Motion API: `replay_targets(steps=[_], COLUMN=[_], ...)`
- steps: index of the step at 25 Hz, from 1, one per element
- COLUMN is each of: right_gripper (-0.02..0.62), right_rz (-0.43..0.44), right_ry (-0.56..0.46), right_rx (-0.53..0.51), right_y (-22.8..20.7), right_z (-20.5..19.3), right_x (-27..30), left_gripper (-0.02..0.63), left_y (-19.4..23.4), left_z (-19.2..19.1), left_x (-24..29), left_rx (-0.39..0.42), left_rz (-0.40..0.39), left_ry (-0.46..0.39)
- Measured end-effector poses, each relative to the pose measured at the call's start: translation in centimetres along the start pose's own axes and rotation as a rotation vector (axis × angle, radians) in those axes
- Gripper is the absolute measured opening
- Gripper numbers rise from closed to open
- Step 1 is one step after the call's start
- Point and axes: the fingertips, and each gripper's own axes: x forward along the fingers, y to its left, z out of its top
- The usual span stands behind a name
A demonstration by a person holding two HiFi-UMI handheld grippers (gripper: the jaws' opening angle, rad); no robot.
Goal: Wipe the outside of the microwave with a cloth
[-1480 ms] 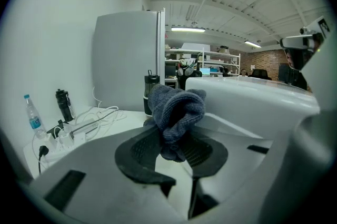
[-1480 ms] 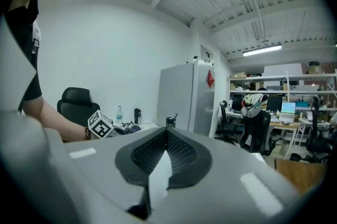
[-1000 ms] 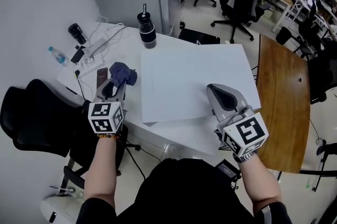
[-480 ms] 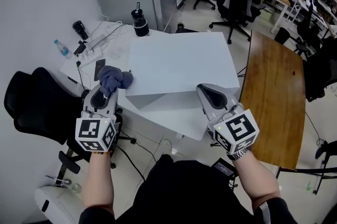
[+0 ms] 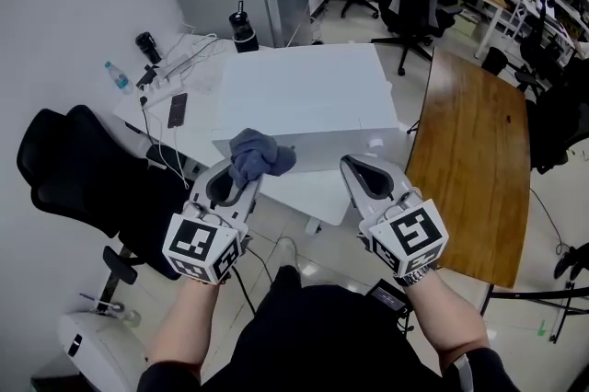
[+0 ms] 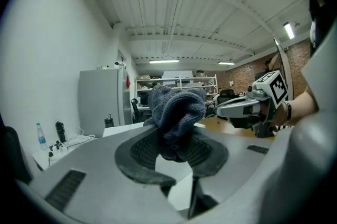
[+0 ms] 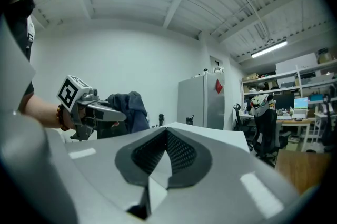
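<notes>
Left gripper view: left tongs point(image 6: 176, 140) pinch bunched, knitted blue-grey cloth point(image 6: 177, 106); right tongs point(image 7: 167, 134) closed, empty.

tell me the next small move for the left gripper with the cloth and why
Probably ease the left gripper forward until the crumpled blue-grey cloth presses on the near side of the white box-shaped microwave. Its fingers are clamped on the cloth, which appears to hang in front of that side, so wiping seems not yet begun.

Head view steeply down, gripper views level
</notes>
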Motion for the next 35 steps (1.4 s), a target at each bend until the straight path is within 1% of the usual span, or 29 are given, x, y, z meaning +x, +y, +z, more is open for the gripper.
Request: replay_targets(steps=[4,11,21,35], right_gripper=[0.0,0.0,0.0,0.0], right_rz=[0.007,0.013,0.01,-0.002], right_ry=[-0.004,-0.014,-0.014,-0.006], right_rx=[0.002,-0.01,-0.011,-0.013], right_y=[1.2,2.8,3.8,3.7], right_z=[-0.1,-0.3,-0.8,-1.4], right_x=[-1.7,-3.4,-4.5,-5.1], left_gripper=[0.107,0.107,0.107,0.107], left_y=[-3.5,-7.2,-9.6,-10.5], left_z=[0.0,-0.8,-1.5,-1.9], left_x=[0.0,0.1,-0.2,-0.2], left_rx=[-0.037,-0.032,-0.03,-0.023], left_rz=[-0.064,-0.122,-0.159,-0.167], left_ry=[0.001,0.017,0.025,0.035])
